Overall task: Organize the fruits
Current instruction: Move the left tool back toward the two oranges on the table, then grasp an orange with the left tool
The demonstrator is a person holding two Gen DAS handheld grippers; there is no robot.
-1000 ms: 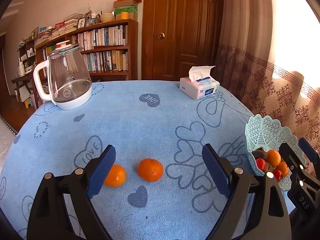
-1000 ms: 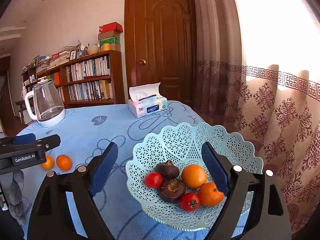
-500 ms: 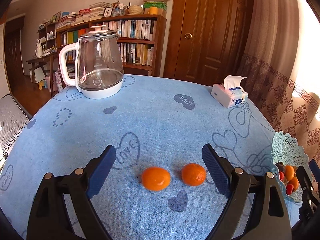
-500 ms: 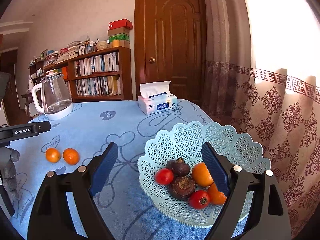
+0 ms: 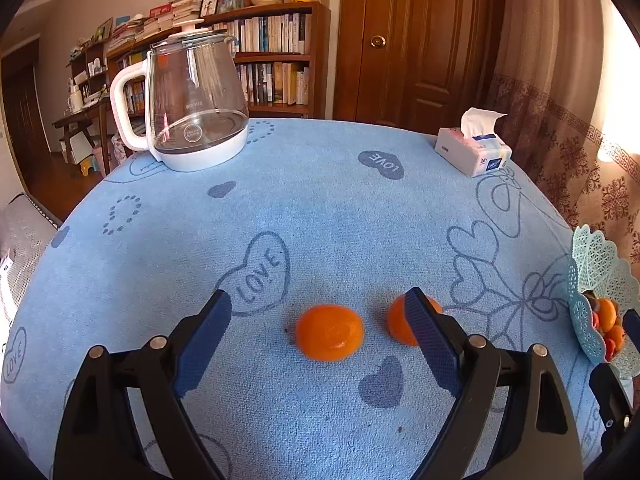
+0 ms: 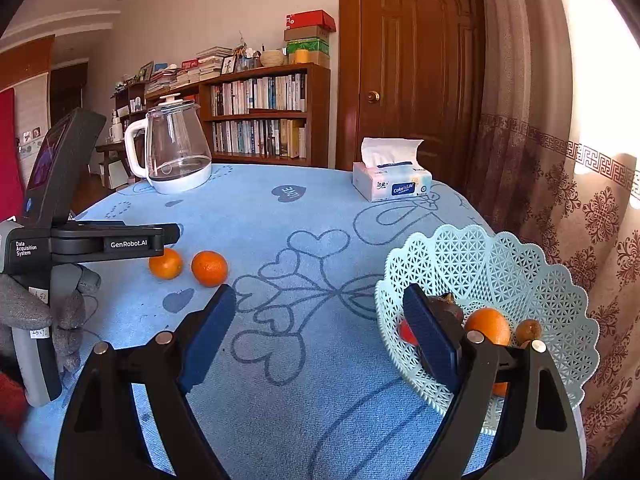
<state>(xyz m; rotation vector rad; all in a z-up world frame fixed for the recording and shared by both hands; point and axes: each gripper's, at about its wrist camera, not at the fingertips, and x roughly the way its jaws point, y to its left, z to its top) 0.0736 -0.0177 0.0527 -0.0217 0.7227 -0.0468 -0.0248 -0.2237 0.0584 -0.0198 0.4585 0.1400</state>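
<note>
Tangerines (image 5: 329, 332) sit right ahead of the left gripper (image 5: 318, 336), nearer one centred between its wide-open, empty jaws; right gripper (image 6: 320, 336) gapes empty too, well apart.

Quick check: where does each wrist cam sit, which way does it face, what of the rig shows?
Left wrist: on the left gripper, tilted down at two orange tangerines on the blue heart-print tablecloth; own open fingers show.
Right wrist: on the right gripper, facing the table and pale green lattice fruit basket; own open fingers, left gripper and gloved hand show.
Shared: tangerines, basket, glass kettle, tissue box.
</note>
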